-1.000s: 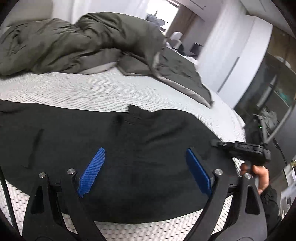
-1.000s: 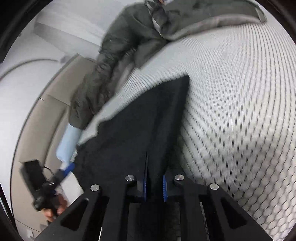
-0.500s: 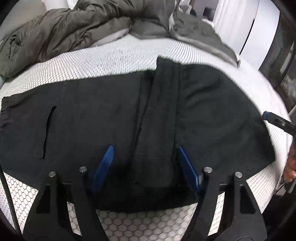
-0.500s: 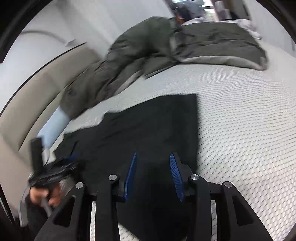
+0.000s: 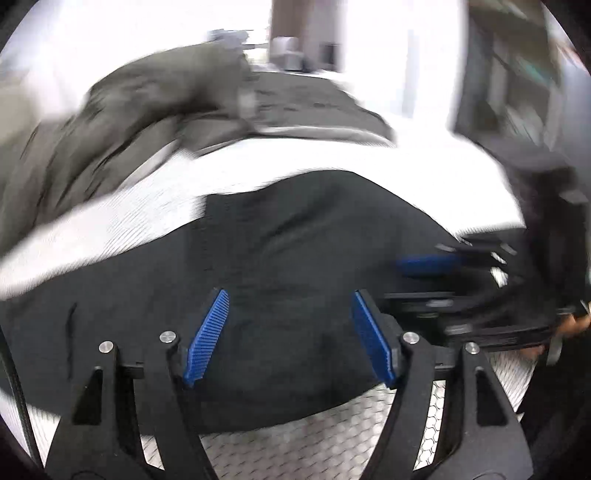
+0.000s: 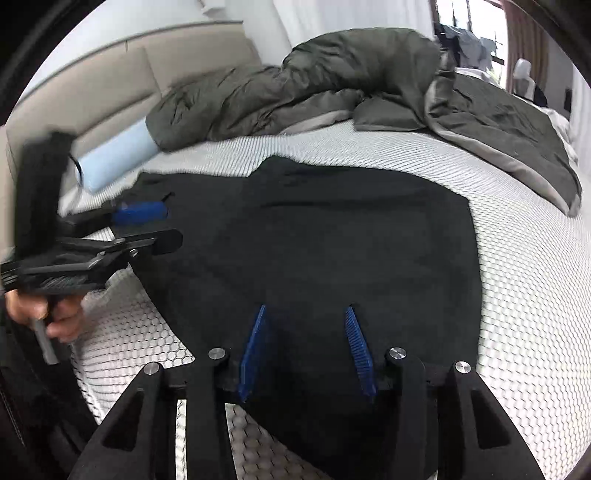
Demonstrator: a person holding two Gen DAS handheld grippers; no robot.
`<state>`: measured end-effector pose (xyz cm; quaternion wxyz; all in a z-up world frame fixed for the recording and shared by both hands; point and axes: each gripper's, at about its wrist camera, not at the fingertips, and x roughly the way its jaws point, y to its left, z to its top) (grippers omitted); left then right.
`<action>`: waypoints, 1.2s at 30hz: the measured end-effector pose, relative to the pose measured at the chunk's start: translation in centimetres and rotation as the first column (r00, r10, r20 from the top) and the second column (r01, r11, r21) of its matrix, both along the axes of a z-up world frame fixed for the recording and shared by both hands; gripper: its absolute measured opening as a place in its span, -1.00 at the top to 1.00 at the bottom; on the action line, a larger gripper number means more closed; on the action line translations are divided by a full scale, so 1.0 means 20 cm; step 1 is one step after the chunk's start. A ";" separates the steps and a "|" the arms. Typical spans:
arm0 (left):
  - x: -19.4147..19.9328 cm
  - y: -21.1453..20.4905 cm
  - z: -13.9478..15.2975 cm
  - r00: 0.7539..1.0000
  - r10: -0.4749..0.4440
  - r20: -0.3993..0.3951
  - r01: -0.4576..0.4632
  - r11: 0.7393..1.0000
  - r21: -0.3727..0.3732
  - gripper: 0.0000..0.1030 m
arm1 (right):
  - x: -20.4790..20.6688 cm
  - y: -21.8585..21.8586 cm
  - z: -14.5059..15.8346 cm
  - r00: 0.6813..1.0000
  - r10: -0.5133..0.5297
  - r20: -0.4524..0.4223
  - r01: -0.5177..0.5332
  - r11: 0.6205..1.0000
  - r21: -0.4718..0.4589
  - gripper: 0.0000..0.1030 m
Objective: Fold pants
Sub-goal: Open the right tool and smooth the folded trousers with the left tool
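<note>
Honeycomb-textured mattress bears flat black pants; both hand-held grippers, left and right, spread, empty.

1. Bedroom in a home, going by the bed with its white honeycomb-textured cover.
2. Rumpled olive-green duvet heaped along the far side.
3. Beige padded headboard and a pale blue bolster at the bed's end.
4. Bright window beyond, with clothes hanging by it.
</note>
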<state>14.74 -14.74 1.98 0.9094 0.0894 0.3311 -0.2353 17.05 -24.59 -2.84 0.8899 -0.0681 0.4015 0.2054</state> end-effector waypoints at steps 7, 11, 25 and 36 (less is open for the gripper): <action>0.14 -0.04 -0.18 0.980 0.008 -0.198 0.008 0.997 0.081 -0.29 | 0.07 -0.15 -0.07 0.995 -0.093 -0.018 0.091 0.990 -0.109 0.12; 0.09 0.00 -0.12 0.986 0.026 -0.164 -0.011 0.996 0.093 -0.29 | 0.04 -0.32 -0.05 0.987 -0.152 -0.044 0.149 0.987 -0.056 0.12; 0.43 -0.03 -0.10 0.964 0.014 -0.264 -0.021 0.999 -0.025 0.16 | 0.26 -0.12 -0.07 0.991 -0.120 -0.060 0.114 0.989 -0.089 0.13; 0.48 -0.02 0.07 0.983 0.054 -0.175 -0.067 0.995 -0.069 0.12 | 0.24 -0.16 0.08 0.987 -0.158 0.013 0.158 0.987 0.029 0.12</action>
